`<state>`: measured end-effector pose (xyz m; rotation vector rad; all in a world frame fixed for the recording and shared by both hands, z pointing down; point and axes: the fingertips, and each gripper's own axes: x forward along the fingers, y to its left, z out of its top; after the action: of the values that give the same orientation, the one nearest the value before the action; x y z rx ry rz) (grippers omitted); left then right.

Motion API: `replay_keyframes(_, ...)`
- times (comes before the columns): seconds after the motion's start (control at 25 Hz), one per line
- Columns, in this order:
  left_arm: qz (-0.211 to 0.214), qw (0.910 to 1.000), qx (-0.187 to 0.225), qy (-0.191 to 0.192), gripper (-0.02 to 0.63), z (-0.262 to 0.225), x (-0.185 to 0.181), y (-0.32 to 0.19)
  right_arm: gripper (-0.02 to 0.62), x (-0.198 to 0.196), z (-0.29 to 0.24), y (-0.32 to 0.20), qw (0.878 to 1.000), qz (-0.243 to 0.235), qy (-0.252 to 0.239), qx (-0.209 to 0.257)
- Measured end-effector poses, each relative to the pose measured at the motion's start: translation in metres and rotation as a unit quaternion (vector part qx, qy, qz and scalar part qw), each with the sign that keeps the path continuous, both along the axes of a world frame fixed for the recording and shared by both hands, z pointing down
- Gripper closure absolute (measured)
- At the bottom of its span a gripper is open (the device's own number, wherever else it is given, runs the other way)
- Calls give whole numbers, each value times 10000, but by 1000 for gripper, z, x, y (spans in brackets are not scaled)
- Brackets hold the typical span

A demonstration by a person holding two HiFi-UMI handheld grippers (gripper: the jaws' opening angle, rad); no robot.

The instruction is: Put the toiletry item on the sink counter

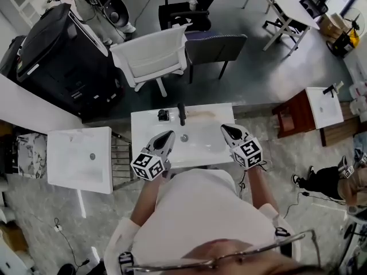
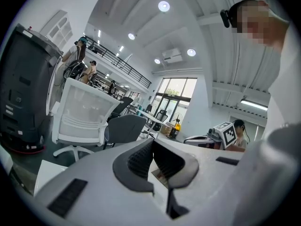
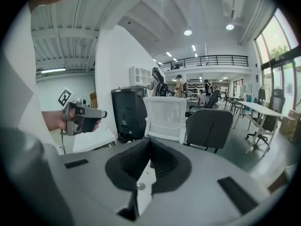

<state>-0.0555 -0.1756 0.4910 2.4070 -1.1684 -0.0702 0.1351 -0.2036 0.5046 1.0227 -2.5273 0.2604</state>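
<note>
The small dark toiletry item (image 1: 163, 115) sat on the glossy white sink counter (image 1: 207, 118), ahead of my left gripper (image 1: 170, 134) and beside a black faucet (image 1: 182, 113). My left and right gripper (image 1: 224, 128) jaws, with ribbed black pads, were closed together and empty.

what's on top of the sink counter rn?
On the sink counter: black faucet, small dark item beside it, drain. Front corners hidden behind left hand-held gripper and right hand-held gripper.

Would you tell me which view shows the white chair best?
The left gripper view: the white chair shows whole, backrest down to base. In the head view the chair is seen from above; in the right gripper view mostly its backrest shows.
</note>
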Motion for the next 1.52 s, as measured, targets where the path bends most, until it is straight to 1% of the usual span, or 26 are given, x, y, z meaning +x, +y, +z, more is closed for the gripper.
replay_keyframes(0.12, 60, 9999, 116, 35, 603, -6, 1, -1, 589, -2, -8, 5, 9996, 86, -253, 127)
replay_keyframes(0.36, 117, 9997, 209, 12, 603, -9, 3, 3, 589, -6, -12, 14, 9988, 110, -337, 349)
replay_keyframes(0.56, 106, 9996, 253, -9, 603, -13, 3, 6, 589, -6, -15, 18, 9984, 109, -350, 432)
replay_keyframes(0.8, 60, 9997, 234, -21, 603, -12, 3, 10, 591, -10, -30, 24, 9955, -38, -504, 797)
replay_keyframes(0.96, 49, 9997, 225, -19, 603, -12, 3, 12, 591, -11, -30, 23, 9957, -18, -472, 793)
replay_keyframes(1.52, 25, 9997, 236, -21, 603, -12, 6, 10, 590, -7, -29, 17, 9955, 37, -618, 722)
